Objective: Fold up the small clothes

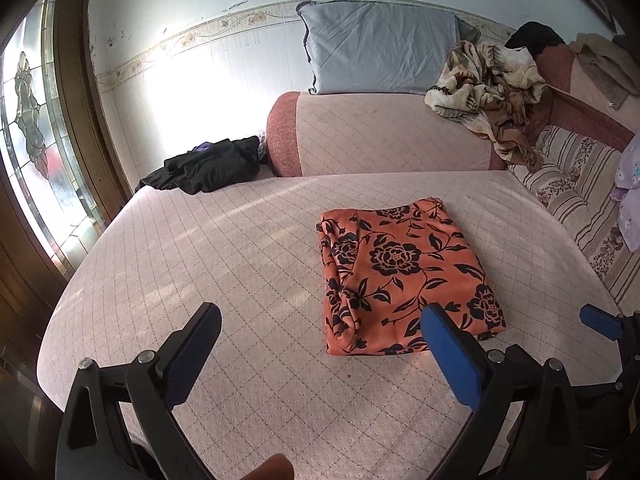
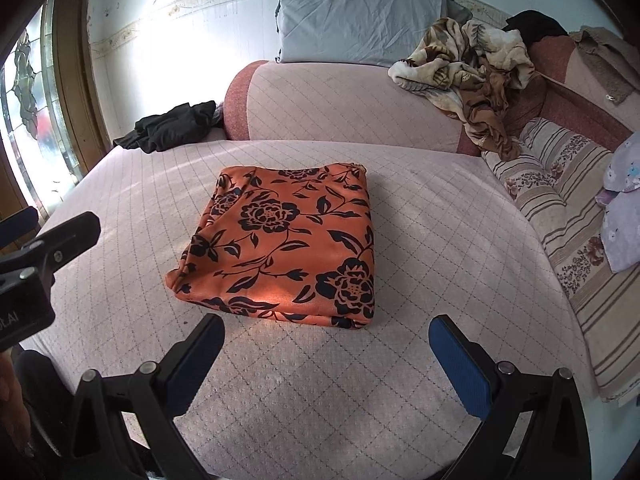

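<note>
Both your claws gape empty: folded orange floral cloth (image 2: 280, 244) lies dead ahead of right claw (image 2: 326, 344), right-forward of left claw (image 1: 320, 336), on the bed (image 1: 200, 248).

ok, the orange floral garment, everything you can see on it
The orange floral garment is soft fabric, orange with a dark rose-and-leaf print. It lies folded into a rough rectangle, several layers showing at the near edge and wrinkles bunched along its left side. It rests flat on the pink quilted cover, near the middle. Neither gripper touches it; both sit short of its near edge.

Folded garment (image 2: 280, 244) on bed (image 2: 440, 220)
</note>
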A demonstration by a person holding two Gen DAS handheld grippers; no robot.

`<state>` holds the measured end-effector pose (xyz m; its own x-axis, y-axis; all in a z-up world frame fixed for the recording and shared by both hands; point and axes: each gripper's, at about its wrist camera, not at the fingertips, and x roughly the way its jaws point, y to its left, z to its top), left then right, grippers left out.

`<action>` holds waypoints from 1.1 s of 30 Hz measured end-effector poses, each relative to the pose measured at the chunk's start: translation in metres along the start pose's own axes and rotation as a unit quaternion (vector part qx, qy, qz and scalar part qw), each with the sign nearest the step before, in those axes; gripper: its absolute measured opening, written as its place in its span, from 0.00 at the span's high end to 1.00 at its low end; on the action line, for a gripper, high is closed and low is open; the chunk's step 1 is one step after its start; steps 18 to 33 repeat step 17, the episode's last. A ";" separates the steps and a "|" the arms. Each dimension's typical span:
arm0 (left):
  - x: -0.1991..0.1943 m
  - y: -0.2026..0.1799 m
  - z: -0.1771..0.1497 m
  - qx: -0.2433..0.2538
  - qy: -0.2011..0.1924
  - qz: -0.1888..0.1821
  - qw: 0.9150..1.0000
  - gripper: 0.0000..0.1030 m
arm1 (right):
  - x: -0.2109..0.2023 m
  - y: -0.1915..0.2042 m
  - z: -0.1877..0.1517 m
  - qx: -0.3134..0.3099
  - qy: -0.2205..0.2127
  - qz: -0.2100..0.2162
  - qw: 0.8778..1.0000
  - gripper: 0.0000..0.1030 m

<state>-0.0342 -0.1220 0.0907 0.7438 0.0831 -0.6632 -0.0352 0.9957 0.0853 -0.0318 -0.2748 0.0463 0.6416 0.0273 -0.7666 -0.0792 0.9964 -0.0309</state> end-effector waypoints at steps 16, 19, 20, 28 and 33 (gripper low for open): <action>0.025 0.000 0.000 -0.012 0.020 -0.006 1.000 0.03 | 0.013 -0.006 0.010 0.016 -0.007 -0.008 1.000 0.00; 0.027 0.000 0.000 -0.013 0.022 -0.008 1.000 0.03 | 0.015 -0.006 0.010 0.015 -0.006 -0.008 1.000 0.00; 0.027 0.000 0.000 -0.013 0.022 -0.008 1.000 0.03 | 0.015 -0.006 0.010 0.015 -0.006 -0.008 1.000 0.00; 0.027 0.000 0.000 -0.013 0.022 -0.008 1.000 0.03 | 0.015 -0.006 0.010 0.015 -0.006 -0.008 1.000 0.00; 0.027 0.000 0.000 -0.013 0.022 -0.008 1.000 0.03 | 0.015 -0.006 0.010 0.015 -0.006 -0.008 1.000 0.00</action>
